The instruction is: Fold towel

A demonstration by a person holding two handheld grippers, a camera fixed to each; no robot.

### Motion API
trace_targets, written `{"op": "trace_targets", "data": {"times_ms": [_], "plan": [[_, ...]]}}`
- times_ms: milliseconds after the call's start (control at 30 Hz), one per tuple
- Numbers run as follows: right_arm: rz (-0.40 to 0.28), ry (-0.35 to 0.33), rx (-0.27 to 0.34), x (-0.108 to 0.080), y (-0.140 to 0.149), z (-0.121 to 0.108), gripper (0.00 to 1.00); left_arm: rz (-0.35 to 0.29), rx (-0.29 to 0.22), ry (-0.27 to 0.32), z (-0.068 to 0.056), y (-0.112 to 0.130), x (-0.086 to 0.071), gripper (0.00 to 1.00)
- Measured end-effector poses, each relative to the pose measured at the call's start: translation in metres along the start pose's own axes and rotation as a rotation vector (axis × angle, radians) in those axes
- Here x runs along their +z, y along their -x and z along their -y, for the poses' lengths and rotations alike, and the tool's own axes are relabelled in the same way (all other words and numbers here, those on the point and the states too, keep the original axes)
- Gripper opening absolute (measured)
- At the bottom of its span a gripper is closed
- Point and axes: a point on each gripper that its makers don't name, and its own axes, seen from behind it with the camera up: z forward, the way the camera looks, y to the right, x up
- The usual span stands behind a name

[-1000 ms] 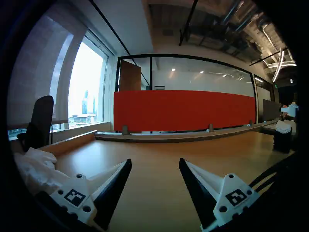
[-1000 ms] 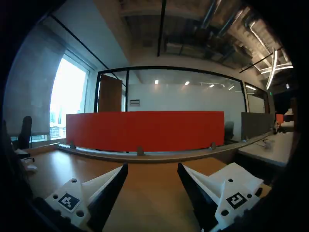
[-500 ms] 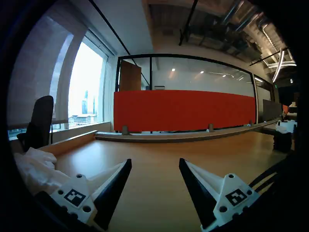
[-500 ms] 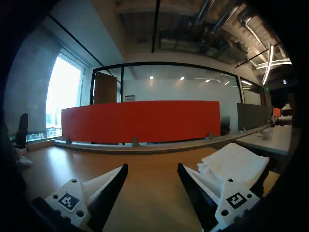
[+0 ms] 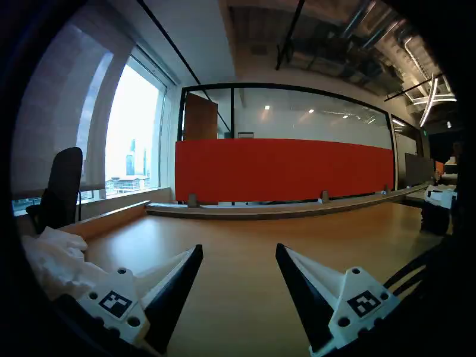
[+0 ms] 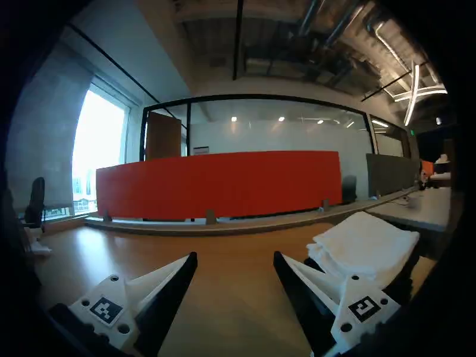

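Both views low over desk [image 5: 250,238]; facing red partition [image 5: 282,169].

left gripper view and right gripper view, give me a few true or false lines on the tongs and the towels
1. The left tongs are open with nothing between them. True.
2. The right tongs are shut on a towel. False: they are open and hold nothing.
3. A crumpled white towel lies on the left side of the left gripper view, beside the left tongs. True.
4. The folded white towels sit on the left side of the right gripper view. False: they are on its right side, beyond the right-hand finger.
5. The divider at the far edge of the wooden table is blue. False: it is red.
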Motion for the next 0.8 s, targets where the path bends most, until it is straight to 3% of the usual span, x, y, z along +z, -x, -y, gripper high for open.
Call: {"op": "trace_targets", "data": {"times_ms": [800], "plan": [[0.022, -0.019, -0.029, -0.005, 0.012, 0.005, 0.99, 0.0, 0.0, 0.0, 0.0, 0.0, 0.0, 0.91]]}}
